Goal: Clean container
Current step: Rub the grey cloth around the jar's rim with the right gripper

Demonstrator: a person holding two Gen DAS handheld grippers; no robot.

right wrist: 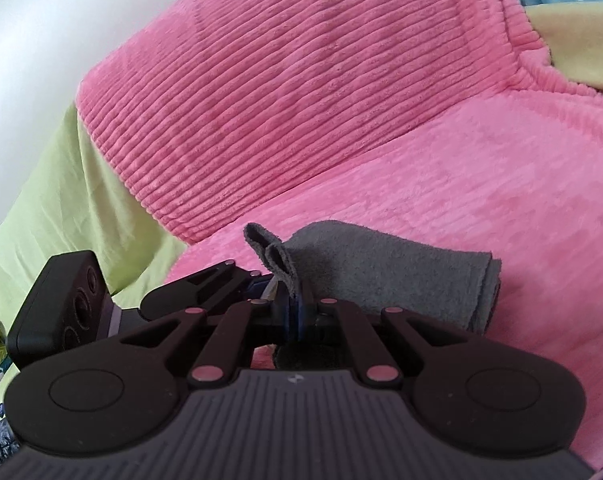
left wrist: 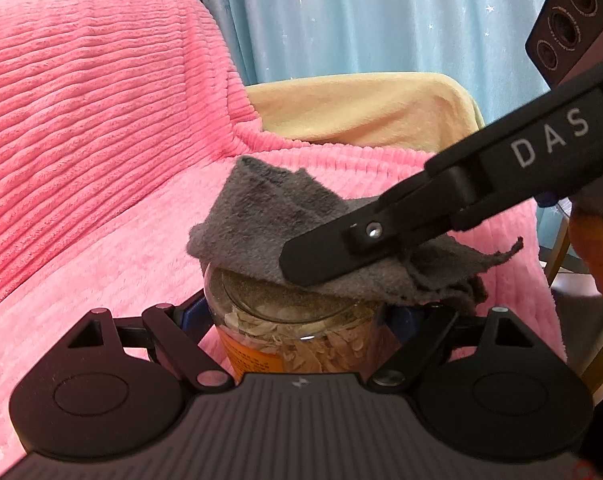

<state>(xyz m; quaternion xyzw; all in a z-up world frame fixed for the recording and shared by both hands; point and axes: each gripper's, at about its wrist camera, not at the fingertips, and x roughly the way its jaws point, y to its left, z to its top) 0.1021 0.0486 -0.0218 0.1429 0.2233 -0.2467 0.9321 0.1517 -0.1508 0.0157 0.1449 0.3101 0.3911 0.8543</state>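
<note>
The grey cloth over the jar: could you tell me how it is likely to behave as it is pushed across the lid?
The grey cloth looks floppy: it drapes and folds over the jar, so it will probably bunch rather than slide flat. Its fuzzy nap suggests it grips the lid somewhat. Pinched in the right gripper, it seems light.

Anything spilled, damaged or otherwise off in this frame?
Nothing spilled or broken. The left gripper clamps the clear jar, its lid on. The right gripper pinches the grey cloth and presses it on the lid. The cloth's edges look frayed. The jar's contents are unclear.
</note>
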